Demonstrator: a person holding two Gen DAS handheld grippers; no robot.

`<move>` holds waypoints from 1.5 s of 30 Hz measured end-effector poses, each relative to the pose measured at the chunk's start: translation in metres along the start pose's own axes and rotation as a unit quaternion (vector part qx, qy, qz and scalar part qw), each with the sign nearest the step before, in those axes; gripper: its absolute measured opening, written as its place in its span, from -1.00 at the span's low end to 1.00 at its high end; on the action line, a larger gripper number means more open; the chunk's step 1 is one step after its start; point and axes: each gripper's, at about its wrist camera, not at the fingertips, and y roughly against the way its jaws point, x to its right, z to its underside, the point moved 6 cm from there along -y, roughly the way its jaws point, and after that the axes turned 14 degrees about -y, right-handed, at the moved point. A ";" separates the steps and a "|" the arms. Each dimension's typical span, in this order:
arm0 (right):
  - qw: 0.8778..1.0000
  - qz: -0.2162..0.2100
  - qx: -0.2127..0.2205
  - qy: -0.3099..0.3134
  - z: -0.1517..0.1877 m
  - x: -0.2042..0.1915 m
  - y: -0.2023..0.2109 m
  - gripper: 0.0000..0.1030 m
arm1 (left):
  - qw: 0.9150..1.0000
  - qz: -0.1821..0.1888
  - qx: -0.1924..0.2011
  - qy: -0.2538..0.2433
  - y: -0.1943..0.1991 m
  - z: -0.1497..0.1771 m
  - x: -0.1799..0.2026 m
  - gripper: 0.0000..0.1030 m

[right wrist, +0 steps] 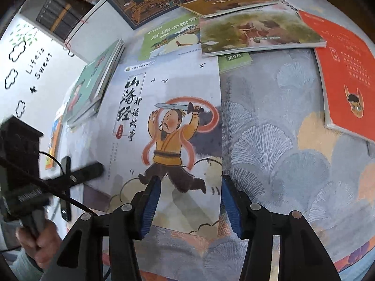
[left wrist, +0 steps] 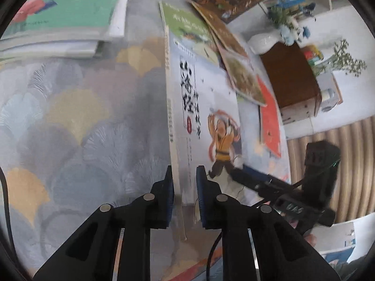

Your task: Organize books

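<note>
Pale storybook [right wrist: 168,121] lies flat on patterned cloth [right wrist: 281,140] | my left gripper [left wrist: 185,194] pinches its spine edge | my right gripper [right wrist: 187,201] gapes empty over the lower corner | thin, floppy, probably slick; I'd grip near spine.

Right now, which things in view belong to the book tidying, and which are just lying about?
Belongs to the job:
swordsman book, left gripper shut on its edge
right gripper, open over its corner
orange book
green book
olive picture book
teal book stack

Lying about:
white vase
brown box
patterned cloth
</note>
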 end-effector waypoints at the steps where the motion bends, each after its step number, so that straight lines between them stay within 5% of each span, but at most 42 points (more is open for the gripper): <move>1: 1.000 -0.010 -0.003 -0.008 -0.001 0.001 0.001 0.13 | 1.000 0.001 -0.005 -0.006 -0.004 0.002 0.004 -0.74; 8: 0.994 -0.075 -0.041 -0.070 -0.005 0.013 0.003 0.23 | 0.997 0.075 0.007 0.007 -0.013 -0.001 0.029 -0.74; 17: 0.945 -0.231 -0.084 -0.215 -0.007 0.041 -0.002 0.22 | 0.972 0.205 0.035 0.112 -0.003 -0.015 0.030 -0.74; 23: 0.918 -0.280 -0.102 -0.262 -0.010 0.032 -0.020 -0.34 | 0.968 0.210 0.028 0.136 -0.002 -0.008 0.022 -0.75; 29: 0.967 -0.178 -0.083 -0.161 0.000 0.008 -0.011 -0.39 | 0.995 0.089 0.012 0.052 0.007 -0.001 0.017 -0.75; 33: 0.993 -0.085 -0.060 -0.058 0.008 -0.021 -0.008 -0.40 | 1.000 0.006 -0.001 -0.030 0.010 0.001 0.028 -0.75; 40: 0.998 -0.037 -0.028 0.046 0.019 -0.056 0.010 -0.39 | 0.996 -0.017 0.017 -0.092 0.033 0.004 0.036 -0.75; 45: 0.988 -0.002 0.000 0.152 0.025 -0.096 0.024 -0.40 | 0.995 -0.009 0.048 -0.085 0.059 0.003 0.034 -0.74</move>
